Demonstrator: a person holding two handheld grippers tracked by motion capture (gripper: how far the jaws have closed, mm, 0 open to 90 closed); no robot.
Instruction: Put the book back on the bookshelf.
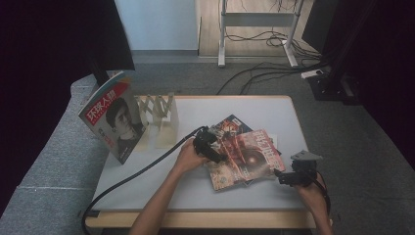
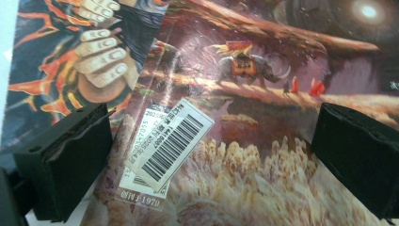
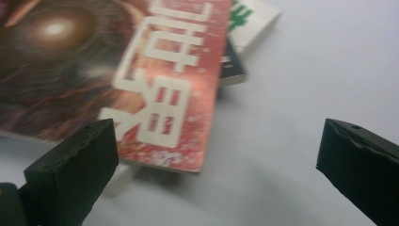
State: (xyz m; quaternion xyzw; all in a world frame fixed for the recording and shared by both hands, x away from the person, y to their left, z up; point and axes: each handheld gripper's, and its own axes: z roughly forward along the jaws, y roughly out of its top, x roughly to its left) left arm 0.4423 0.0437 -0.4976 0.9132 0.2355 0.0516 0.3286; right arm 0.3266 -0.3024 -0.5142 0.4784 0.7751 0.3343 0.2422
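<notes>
- 2 grippers are at work over a small pile of magazines on a smooth white table (image 1: 195, 188) with a pale wooden edge.
- The left gripper (image 1: 211, 144) is black and chunky. It sits over the left side of the pile, right above the top magazine.
- In the left gripper view its 2 black jaws stand wide apart. They look like soft, rough foam blocks with wavy edges. Nothing is held between them.
- Between those jaws lies the shiny cover of the red magazine (image 2: 263, 94). It has a painted picture of a big horned animal and a white barcode sticker (image 2: 171, 143), a tilted rectangle.
- Under it, at the left, another magazine (image 2: 51, 61) peeks out with orange streaks and a drawn hand.
- The right gripper (image 1: 293, 177) is near the front right corner of the table, just beside the pile.
- In the right gripper view its jaws are also spread wide and hold nothing. The left jaw is close to the corner of the red magazine (image 3: 160, 80), which has big pale letters on it. I cannot tell if it touches.
- The red magazine (image 1: 244, 159) is flat, thin and glossy. It lies on top of the pile, turned a little.
- At the back left, 1 magazine with a face on it (image 1: 113, 116) leans upright against a pale wooden rack (image 1: 159, 115) with a zigzag shape.
</notes>
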